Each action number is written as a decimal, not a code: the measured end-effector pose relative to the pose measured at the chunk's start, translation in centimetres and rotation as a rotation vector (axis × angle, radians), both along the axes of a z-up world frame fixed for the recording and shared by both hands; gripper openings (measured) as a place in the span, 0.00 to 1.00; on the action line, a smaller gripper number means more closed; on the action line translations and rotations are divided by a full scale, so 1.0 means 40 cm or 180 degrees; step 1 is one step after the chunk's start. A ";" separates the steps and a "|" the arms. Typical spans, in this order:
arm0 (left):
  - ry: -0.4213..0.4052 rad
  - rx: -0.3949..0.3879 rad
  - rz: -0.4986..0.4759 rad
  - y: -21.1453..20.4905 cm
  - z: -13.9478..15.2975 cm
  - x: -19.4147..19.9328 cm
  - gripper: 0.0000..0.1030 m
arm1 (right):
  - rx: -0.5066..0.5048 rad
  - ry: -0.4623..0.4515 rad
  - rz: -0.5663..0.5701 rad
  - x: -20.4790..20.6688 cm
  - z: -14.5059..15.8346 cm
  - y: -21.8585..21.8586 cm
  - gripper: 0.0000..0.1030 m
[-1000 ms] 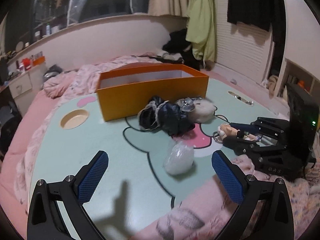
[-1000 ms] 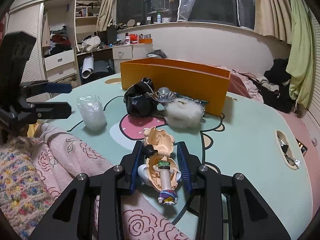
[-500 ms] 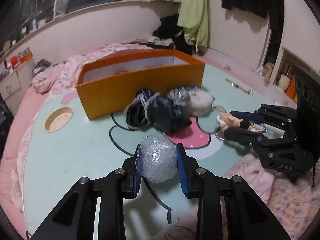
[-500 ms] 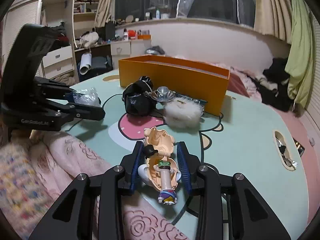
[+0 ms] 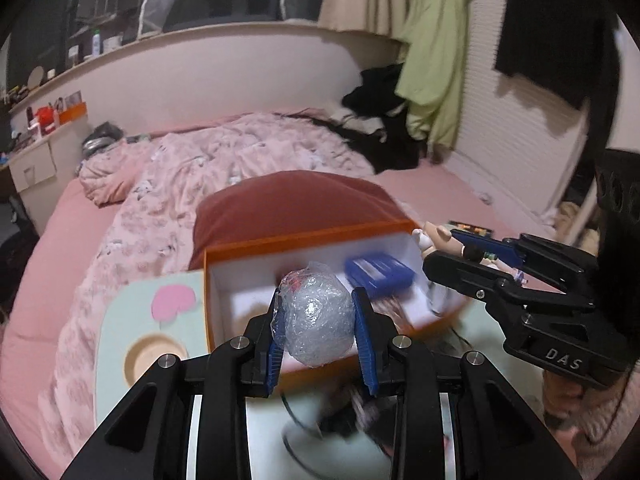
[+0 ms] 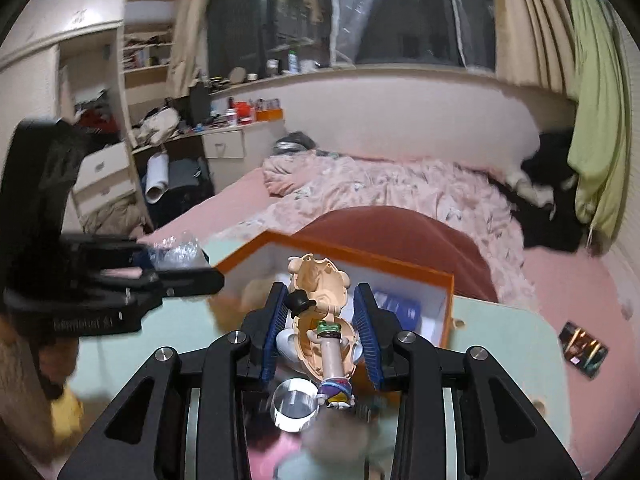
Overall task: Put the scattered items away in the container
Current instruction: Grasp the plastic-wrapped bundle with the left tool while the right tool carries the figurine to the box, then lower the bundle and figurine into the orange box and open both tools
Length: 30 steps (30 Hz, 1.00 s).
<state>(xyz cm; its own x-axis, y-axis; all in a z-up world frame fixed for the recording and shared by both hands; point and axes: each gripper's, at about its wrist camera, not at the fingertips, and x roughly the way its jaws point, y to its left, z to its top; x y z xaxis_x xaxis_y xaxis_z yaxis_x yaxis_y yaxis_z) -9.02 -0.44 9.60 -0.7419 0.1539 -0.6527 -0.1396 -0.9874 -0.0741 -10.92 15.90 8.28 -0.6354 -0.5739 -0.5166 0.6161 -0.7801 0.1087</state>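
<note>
Blue pads of the left hand-held gripper (image 5: 318, 330) are clamped on a ball of clear plastic wrap (image 5: 318, 320), held above the near wall of the orange box (image 5: 304, 232). A toy figure (image 6: 320, 320) is gripped between the pads of the right hand-held gripper (image 6: 322, 330), over the box's near edge. Inside the box a blue packet (image 5: 378, 276) is seen. Farther off, a pink bed (image 5: 224, 160) is spread.

Dark tangled items (image 5: 344, 408) below bubble-wrap ball: motion-blurred, unidentifiable. Orange cardboard box (image 5: 304, 236) near wall hidden behind gripper fingers. Blue flat object (image 5: 378, 276) inside box: smeared. Small dark card (image 6: 583, 349) on pink bedding: too small to read.
</note>
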 end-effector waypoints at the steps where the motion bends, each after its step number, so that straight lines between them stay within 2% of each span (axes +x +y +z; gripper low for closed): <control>1: -0.0031 -0.0033 0.0055 -0.002 -0.009 -0.028 0.29 | -0.0029 -0.0118 -0.0043 -0.039 -0.005 -0.007 0.35; 5: -0.0123 -0.0048 0.0272 -0.005 -0.056 -0.110 0.32 | -0.0061 -0.0464 -0.0280 -0.155 -0.044 -0.028 0.35; 8: -0.0174 0.0039 0.0334 -0.008 -0.081 -0.135 0.52 | 0.0004 -0.0550 -0.0485 -0.210 -0.069 -0.038 0.35; 10: -0.0149 0.0086 0.0317 -0.005 -0.085 -0.124 0.58 | -0.0056 -0.0569 -0.0577 -0.223 -0.075 -0.027 0.36; 11: -0.0123 0.0096 0.0292 -0.005 -0.083 -0.113 0.62 | -0.0109 -0.0580 -0.0587 -0.219 -0.074 -0.018 0.41; 12: -0.0092 0.0098 0.0268 -0.005 -0.078 -0.099 0.71 | -0.0176 -0.0582 -0.0585 -0.207 -0.070 -0.007 0.46; 14: -0.0006 0.0097 0.0267 -0.008 -0.066 -0.064 0.80 | -0.0285 -0.0518 -0.0576 -0.183 -0.053 0.015 0.63; 16: 0.0065 0.0111 0.0234 -0.011 -0.053 -0.026 0.85 | -0.0328 -0.0390 -0.0569 -0.143 -0.031 0.032 0.69; 21: 0.0113 0.0126 0.0292 -0.025 -0.064 0.098 0.92 | -0.0152 -0.0314 -0.0331 -0.019 -0.020 0.049 0.73; 25: -0.0060 0.0160 0.0224 -0.020 -0.116 0.184 0.92 | -0.0032 -0.0437 -0.0159 0.080 -0.073 0.077 0.74; 30: -0.0206 0.0006 0.0396 -0.004 -0.187 0.255 0.92 | 0.0366 -0.0476 -0.0179 0.177 -0.153 0.089 0.73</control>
